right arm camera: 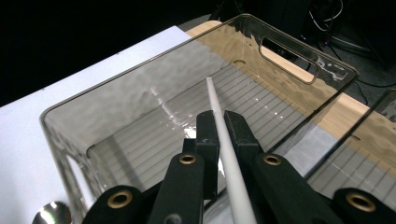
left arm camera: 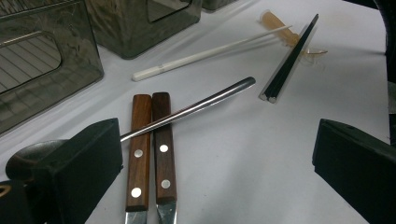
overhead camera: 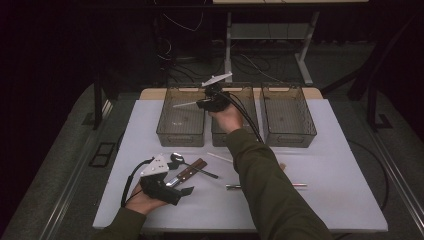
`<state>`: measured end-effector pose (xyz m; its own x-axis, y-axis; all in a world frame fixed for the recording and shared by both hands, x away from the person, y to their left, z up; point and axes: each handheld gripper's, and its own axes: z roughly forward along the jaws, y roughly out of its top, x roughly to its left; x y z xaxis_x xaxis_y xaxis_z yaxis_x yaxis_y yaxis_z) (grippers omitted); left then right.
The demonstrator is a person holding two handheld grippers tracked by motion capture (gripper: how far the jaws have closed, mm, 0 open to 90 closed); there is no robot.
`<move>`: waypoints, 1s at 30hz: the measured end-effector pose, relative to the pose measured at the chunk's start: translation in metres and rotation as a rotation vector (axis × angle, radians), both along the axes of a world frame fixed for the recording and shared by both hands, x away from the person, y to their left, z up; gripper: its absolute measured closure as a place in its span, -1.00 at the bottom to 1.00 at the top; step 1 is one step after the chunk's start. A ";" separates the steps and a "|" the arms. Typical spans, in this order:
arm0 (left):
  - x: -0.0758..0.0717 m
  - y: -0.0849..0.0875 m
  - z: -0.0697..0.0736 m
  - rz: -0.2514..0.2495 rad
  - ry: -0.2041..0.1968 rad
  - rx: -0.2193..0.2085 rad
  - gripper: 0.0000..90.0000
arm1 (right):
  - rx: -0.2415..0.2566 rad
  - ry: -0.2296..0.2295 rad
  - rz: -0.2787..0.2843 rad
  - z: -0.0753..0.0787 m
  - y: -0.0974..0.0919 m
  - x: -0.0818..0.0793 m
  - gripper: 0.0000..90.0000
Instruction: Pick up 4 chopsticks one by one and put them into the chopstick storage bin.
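Right tool (right arm camera: 219,135) clamped on white chopstick (right arm camera: 223,140), mid-shaft, over left bin (overhead camera: 181,116) at tabletop's 11 o'clock; light, stiff, slick, may pivot. Left tool (left arm camera: 210,158) wide open, empty, 7 o'clock

I count three smoked plastic bins (overhead camera: 181,120), (overhead camera: 248,102), (overhead camera: 288,116) in a row. White chopsticks: two, one on the cloth (left arm camera: 205,54) and one in my right gripper (right arm camera: 223,140). Black chopsticks (left arm camera: 289,58): one pair, lying together. Wooden-handled knives: two, side by side (left arm camera: 138,149), (left arm camera: 163,149). Spoons (left arm camera: 187,111): one metal one across those handles. Grippers: two, left (overhead camera: 167,182) and right.
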<state>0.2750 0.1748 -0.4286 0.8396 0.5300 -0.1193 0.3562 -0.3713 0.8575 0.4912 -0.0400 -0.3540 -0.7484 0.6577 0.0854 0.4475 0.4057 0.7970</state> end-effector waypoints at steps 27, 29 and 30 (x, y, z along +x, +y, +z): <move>0.000 -0.001 0.001 -0.007 -0.005 0.002 -1.00 | -0.084 0.090 0.002 -0.017 0.030 0.004 0.83; 0.000 -0.001 0.001 -0.008 -0.006 0.003 -1.00 | -0.086 0.103 0.010 -0.018 0.031 0.003 0.83; 0.000 -0.001 0.001 -0.008 -0.006 0.003 -0.99 | -0.087 0.107 0.014 -0.019 0.032 0.002 0.83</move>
<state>0.2748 0.1742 -0.4277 0.8444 0.5237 -0.1128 0.3484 -0.3769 0.8582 0.4935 -0.0082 -0.3727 -0.7471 0.6558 0.1084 0.5218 0.4777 0.7068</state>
